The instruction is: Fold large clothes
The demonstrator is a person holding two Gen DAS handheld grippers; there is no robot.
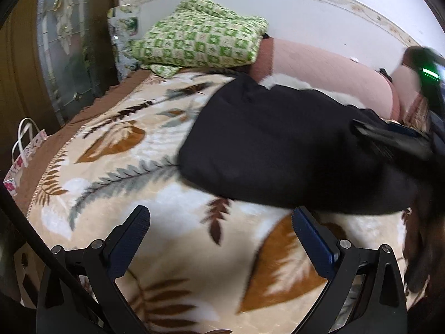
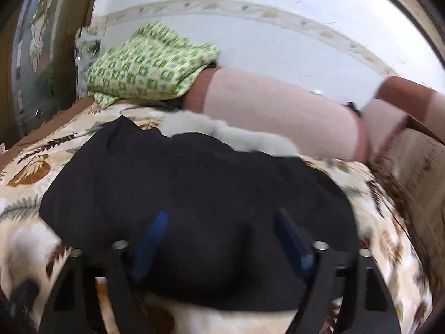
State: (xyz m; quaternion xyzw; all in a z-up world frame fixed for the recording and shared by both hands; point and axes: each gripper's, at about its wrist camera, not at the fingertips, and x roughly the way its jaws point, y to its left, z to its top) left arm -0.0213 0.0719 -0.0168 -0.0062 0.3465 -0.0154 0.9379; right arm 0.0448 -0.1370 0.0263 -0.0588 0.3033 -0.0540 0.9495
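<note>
Between right tool (image 2: 219, 228) fingers, black garment (image 2: 194, 189).

Black garment (image 1: 278, 144): one
Green checked cloth (image 1: 200, 33): one
Leaf-print blanket (image 1: 116, 167): one
Floral bag (image 1: 19, 164): one
Claws: two, left claw (image 1: 221, 222), right claw (image 2: 221, 222)

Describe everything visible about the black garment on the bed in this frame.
The black garment is a large, matte, plain dark piece with a white furry trim along its far edge. It lies bundled, apparently folded, on the leaf-patterned blanket, near the pink bolster. The right gripper hangs open over its near part; whether it touches is unclear. The left gripper is open beside it, over the blanket.
</note>
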